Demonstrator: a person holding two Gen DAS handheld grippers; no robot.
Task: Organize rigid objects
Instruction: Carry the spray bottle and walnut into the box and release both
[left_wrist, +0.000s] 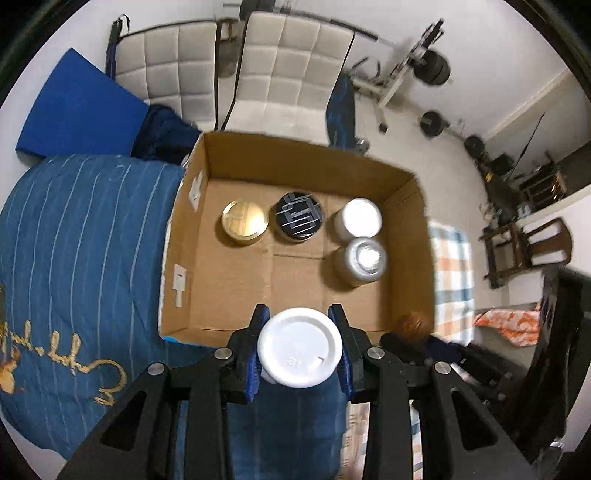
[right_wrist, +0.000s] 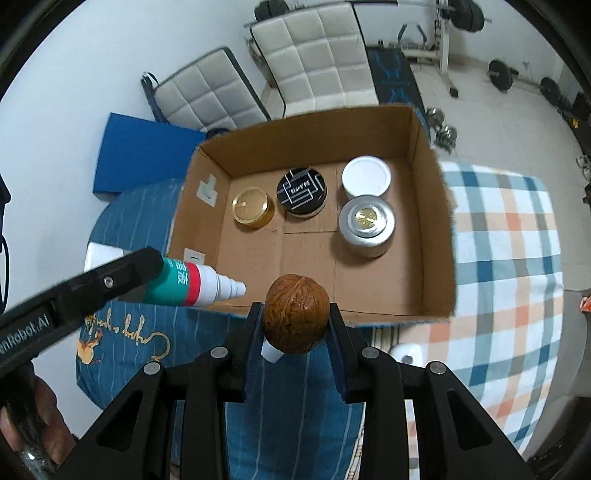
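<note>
Four round tins already sit inside the cardboard box (right_wrist: 432, 236) on the bed: a gold tin (right_wrist: 253, 209), a black tin (right_wrist: 301, 191), a white-lidded jar (right_wrist: 365, 180) and a silver tin (right_wrist: 366, 225). That part looks done.

Two things are left to put in. The left gripper (left_wrist: 300, 347) is closed tight on a bottle (left_wrist: 299, 349) (green and white with a red band, seen from the other camera). The right gripper (right_wrist: 295, 323) is closed tight on a brown walnut (right_wrist: 295, 317). Both hang over the near edge of the box. The front half of the box floor is bare, so there is room for both.
</note>
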